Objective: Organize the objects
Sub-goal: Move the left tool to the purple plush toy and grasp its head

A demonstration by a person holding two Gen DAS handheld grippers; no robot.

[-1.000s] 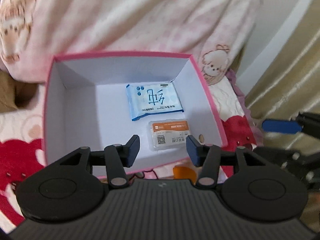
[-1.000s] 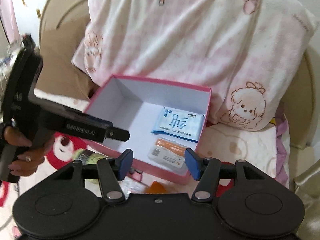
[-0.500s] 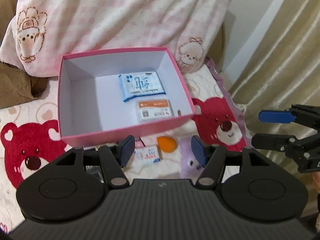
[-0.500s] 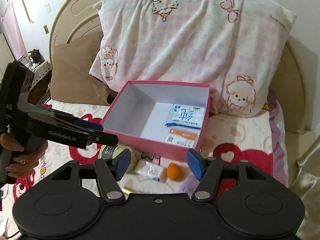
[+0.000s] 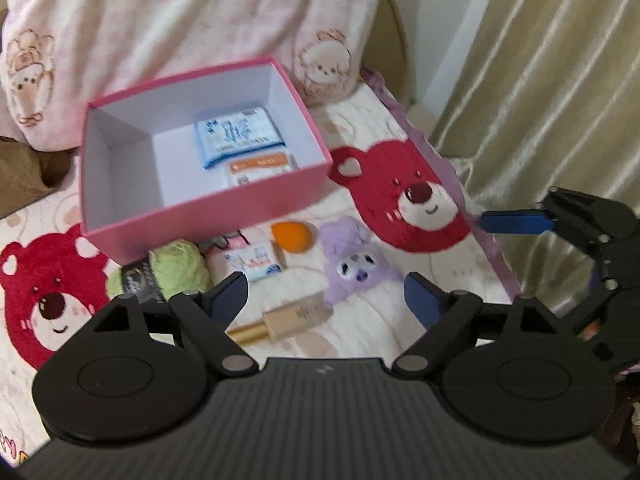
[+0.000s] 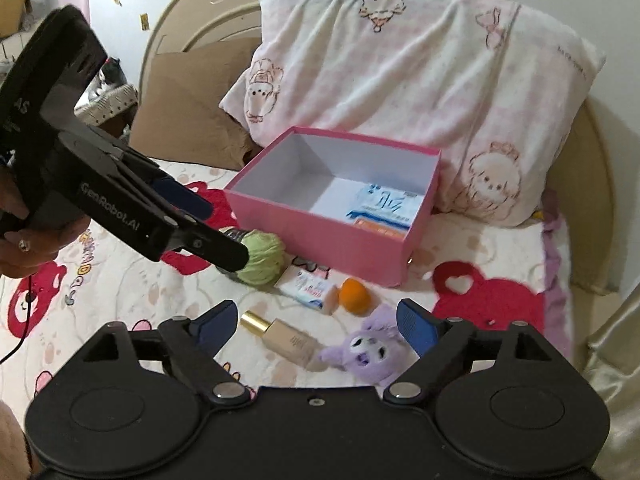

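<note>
Pink cardboard box, rectangular, white-lined, lay open on the bed; inside, a glossy blue tissue pack and an orange-labelled clear packet, side by side. In front of the box: fuzzy green yarn ball, small printed carton, orange egg-shaped sponge, beige bottle with gold cap, purple plush toy. Left gripper and right gripper both spread wide, empty, above the loose items. Fleece bedspread, cream with red bears; pink checked pillow behind the box; curved beige headboard; gold pleated curtain on one side
</note>
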